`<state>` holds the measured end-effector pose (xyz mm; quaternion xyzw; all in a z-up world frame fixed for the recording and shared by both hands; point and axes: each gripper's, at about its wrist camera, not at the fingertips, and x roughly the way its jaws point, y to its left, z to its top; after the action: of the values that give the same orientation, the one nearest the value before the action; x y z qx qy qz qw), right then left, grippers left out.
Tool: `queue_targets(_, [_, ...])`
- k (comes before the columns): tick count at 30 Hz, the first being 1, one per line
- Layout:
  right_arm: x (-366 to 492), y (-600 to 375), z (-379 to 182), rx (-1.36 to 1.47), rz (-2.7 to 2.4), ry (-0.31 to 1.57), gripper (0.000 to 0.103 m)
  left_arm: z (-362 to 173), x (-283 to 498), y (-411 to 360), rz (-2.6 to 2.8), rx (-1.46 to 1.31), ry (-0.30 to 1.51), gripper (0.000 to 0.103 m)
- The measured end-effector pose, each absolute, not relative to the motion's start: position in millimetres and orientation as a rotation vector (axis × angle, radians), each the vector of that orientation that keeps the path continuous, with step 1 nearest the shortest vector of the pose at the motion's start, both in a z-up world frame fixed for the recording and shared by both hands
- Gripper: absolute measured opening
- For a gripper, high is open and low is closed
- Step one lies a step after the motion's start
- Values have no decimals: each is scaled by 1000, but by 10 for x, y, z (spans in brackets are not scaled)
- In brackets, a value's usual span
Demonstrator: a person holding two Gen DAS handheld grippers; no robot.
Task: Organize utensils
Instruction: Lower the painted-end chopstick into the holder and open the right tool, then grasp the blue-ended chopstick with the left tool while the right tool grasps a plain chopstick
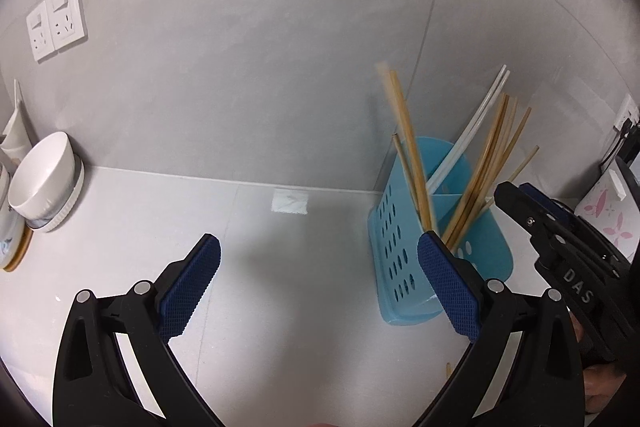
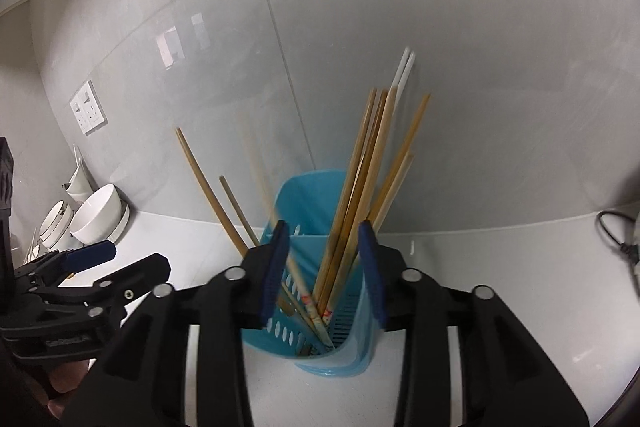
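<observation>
A blue perforated utensil holder [image 1: 404, 255] stands on the white counter against the wall and holds several wooden chopsticks [image 1: 476, 183] and a white pair [image 1: 476, 123]. A blurred wooden pair [image 1: 408, 147] is dropping into its left compartment. My left gripper [image 1: 320, 279] is open and empty, left of the holder. In the right wrist view the holder [image 2: 340, 347] sits straight ahead with chopsticks [image 2: 360, 195] fanned out. My right gripper [image 2: 324, 267] is open just above the holder, with the blurred chopstick [image 2: 260, 179] beside its left finger.
White bowls and plates [image 1: 44, 183] lean against the wall at far left, also in the right wrist view [image 2: 96, 215]. Wall sockets [image 1: 56, 19] are above them. A black cable [image 2: 616, 247] lies at right. A floral box [image 1: 608, 215] stands at far right.
</observation>
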<state>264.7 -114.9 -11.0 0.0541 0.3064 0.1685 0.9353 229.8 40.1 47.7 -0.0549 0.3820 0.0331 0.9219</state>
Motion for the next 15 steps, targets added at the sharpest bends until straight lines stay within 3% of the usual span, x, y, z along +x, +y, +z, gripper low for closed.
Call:
queue_targets(2, [2588,-1181,-43,99,330,618,59,504,2266,389,66,-115,779,97])
queue_targets(6, [2466,-1281,49,77,299,610,72,547,2209,352,61,-107,772,97])
queue_targets(10, [2316,-1464,102,64,241,620,92,561,2116,268,42,-106,785,97])
queue_targets(15, [2158,-1716,51,15,154,665,95,486,1990,103,1,-103,828,97])
